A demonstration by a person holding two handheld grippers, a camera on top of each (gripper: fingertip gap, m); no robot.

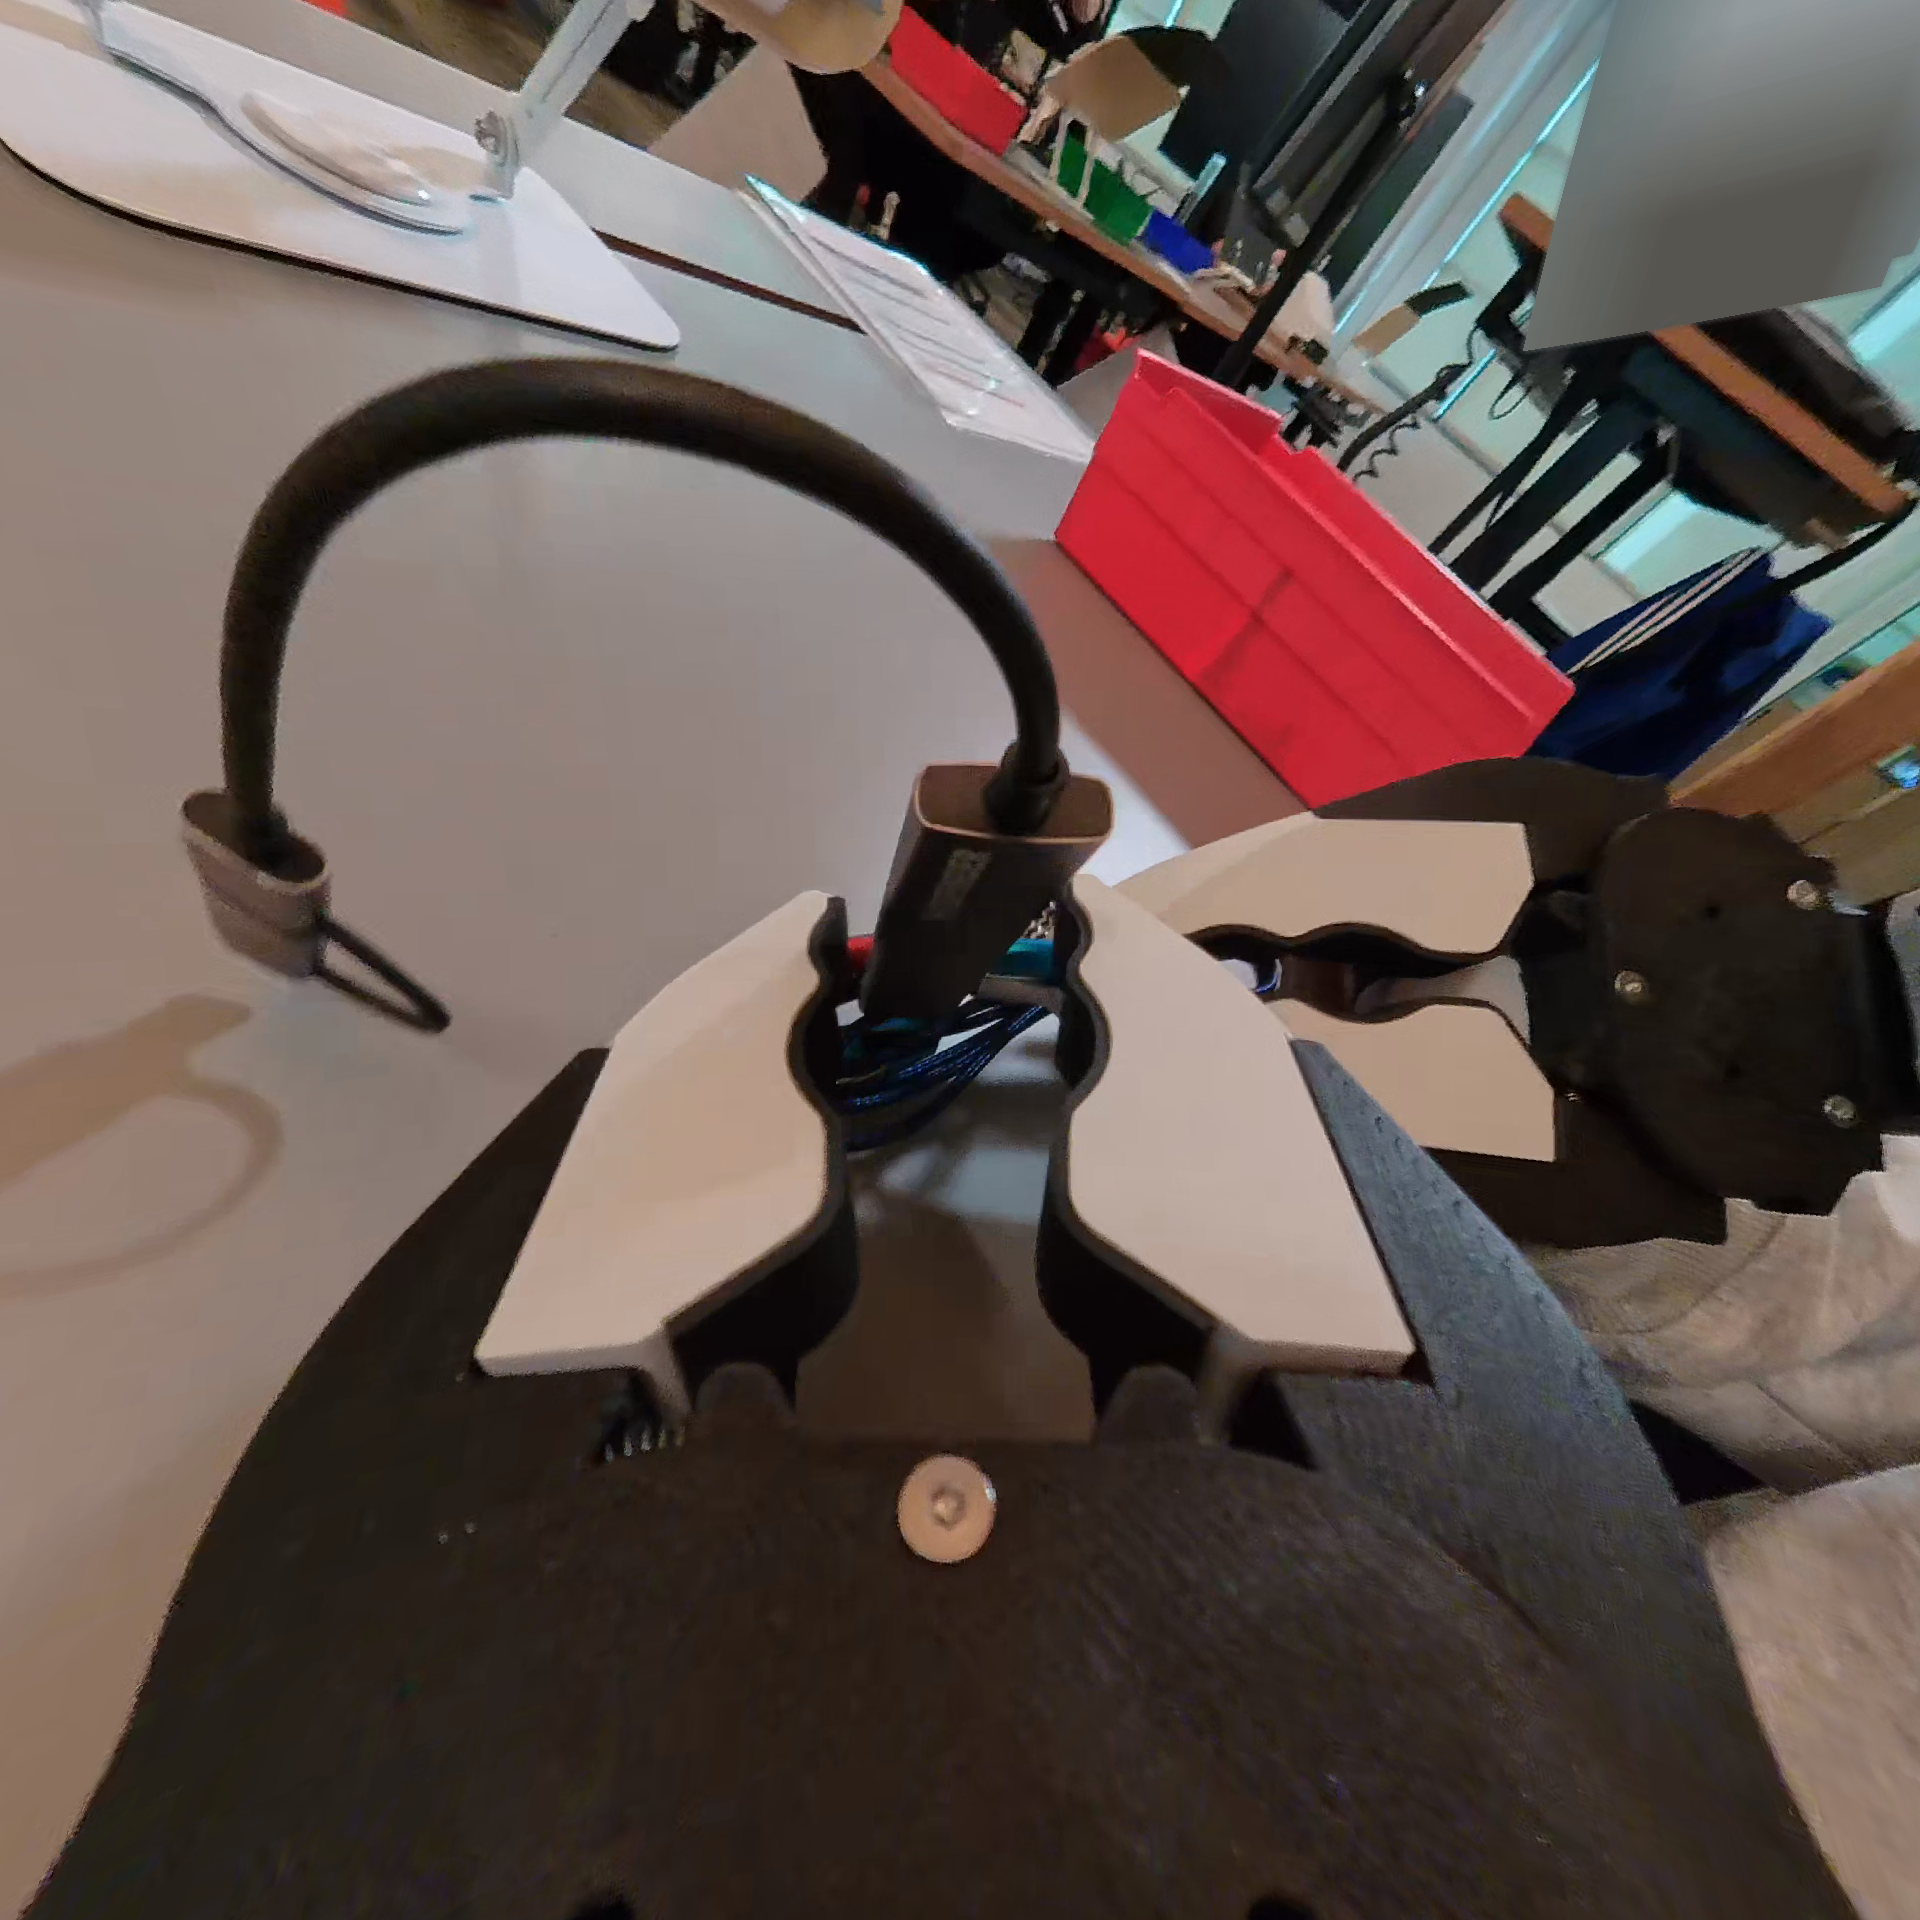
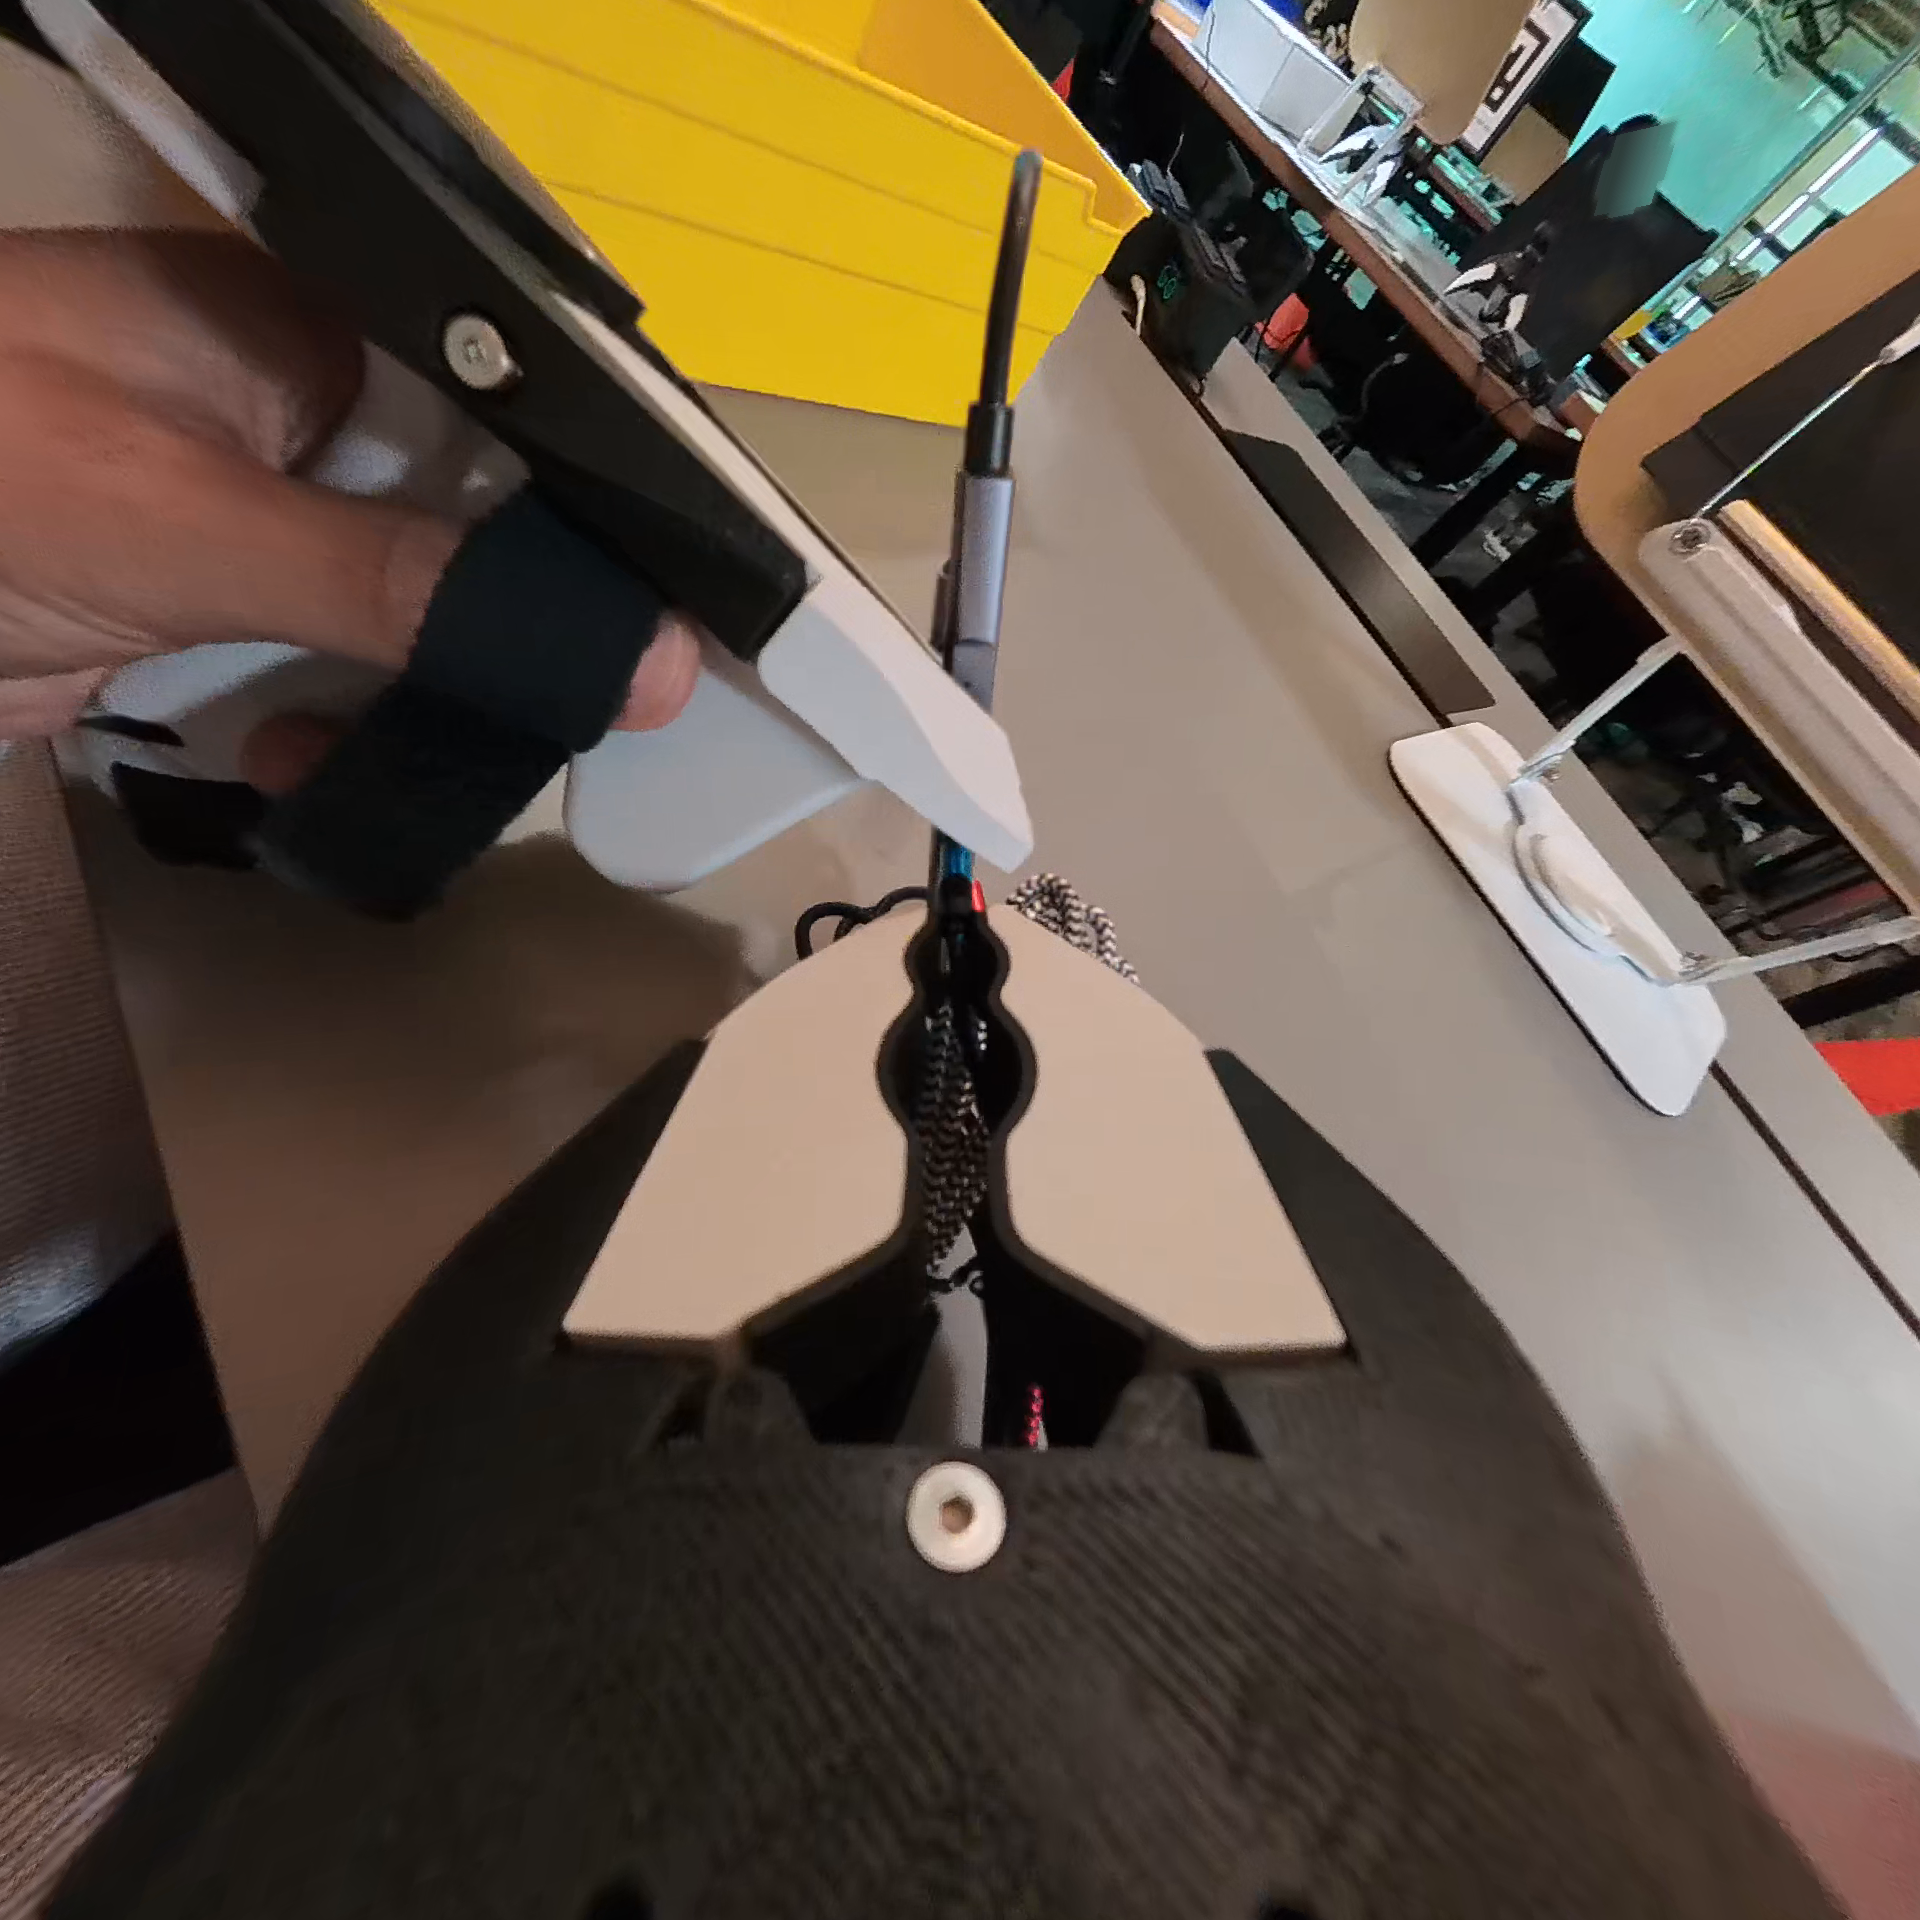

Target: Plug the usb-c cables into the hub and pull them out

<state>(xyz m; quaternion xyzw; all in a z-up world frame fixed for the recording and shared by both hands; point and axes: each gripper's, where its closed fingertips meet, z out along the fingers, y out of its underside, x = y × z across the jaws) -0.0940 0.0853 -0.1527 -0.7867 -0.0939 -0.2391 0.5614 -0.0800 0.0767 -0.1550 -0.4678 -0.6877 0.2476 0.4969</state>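
Jaws clamped on both tools: the left gripper grips the slim dark-grey metal USB hub by its lower half, raised above the grey tabletop, while the right gripper pinches a cable plug just below the hub's lower end, the black-and-white braided cable running back between its fingers. Blue braided cables bunch under the hub; whether any are seated cannot be told, so plugging or pulling looks mid-course. The hub's own black lead arches leftward to a dangling grey plug. Beyond the hub, a red plastic bin sits near the table's edge; leftward lies open room.
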